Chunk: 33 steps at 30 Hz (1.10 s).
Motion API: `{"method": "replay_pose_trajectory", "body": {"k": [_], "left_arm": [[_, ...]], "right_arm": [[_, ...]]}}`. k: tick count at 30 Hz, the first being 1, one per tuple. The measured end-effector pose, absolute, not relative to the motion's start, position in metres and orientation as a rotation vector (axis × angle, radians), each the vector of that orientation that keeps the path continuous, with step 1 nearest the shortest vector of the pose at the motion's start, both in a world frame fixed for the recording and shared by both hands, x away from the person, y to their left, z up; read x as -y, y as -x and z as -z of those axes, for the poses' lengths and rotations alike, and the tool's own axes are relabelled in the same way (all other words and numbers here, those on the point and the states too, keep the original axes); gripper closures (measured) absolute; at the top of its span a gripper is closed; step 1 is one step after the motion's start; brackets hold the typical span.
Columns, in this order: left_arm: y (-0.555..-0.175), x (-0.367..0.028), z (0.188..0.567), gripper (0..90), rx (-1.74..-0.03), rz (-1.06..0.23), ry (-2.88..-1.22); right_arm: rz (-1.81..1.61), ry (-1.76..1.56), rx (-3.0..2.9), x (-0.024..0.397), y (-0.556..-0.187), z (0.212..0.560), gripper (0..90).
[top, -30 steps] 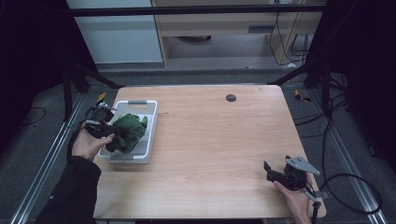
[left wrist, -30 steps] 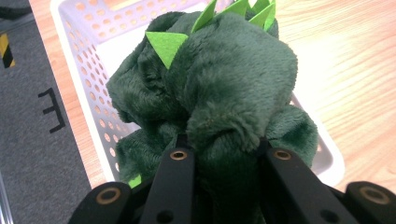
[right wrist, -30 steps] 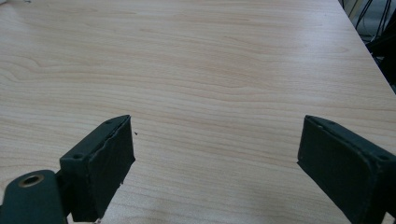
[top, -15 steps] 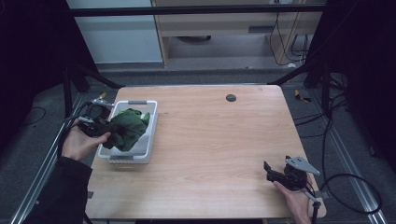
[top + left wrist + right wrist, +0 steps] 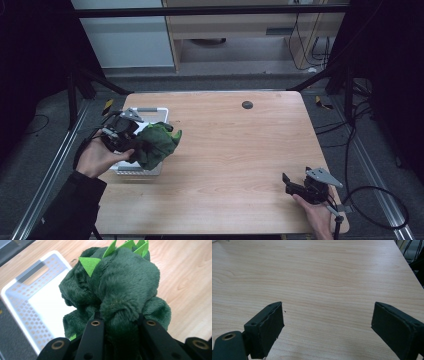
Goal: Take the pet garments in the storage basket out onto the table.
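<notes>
1. The left gripper (image 5: 131, 145) is clenched on the green plush toy (image 5: 156, 145), its jaws pinching the soft body, and holds it above the right edge of the white basket (image 5: 150, 111).
2. Judging by this, the toy is lifted out of the basket; setting it down on the worktop (image 5: 235, 160) seems to remain.
3. The left hand (image 5: 97, 157) is raised, its gripper pointing toward the middle of the worktop.
4. The right gripper (image 5: 295, 187) rests low near the worktop's near right corner, jaws spread wide and holding nothing.
</notes>
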<state>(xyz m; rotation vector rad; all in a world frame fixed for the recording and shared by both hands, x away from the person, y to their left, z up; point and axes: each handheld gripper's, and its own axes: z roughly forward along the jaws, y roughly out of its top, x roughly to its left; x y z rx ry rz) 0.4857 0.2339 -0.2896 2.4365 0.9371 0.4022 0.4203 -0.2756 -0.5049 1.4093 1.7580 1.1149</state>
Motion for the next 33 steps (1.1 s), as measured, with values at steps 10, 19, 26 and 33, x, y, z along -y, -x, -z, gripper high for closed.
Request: {"method": "replay_pose_trajectory", "body": {"k": [10,19,26,33], "left_arm": [[-0.478,-0.205,0.286,78.8,-0.821,-0.382,-2.473],[-0.477,-0.184,0.288,78.8,-0.749,-0.350,-2.492],[-0.477,-0.165,0.291,78.8,-0.694,-0.331,-2.500],[-0.477,-0.144,0.295,78.8,-0.613,-0.299,-2.525]], "right_arm": [[-1.120,-1.409,-1.760,0.276,-0.420,0.505,10.7],[-1.121,-1.408,-1.762,0.276,-0.420,0.505,10.7],[-1.122,-1.407,-1.764,0.276,-0.421,0.505,10.7],[-1.126,-1.406,-1.767,0.276,-0.421,0.505,10.7]]}}
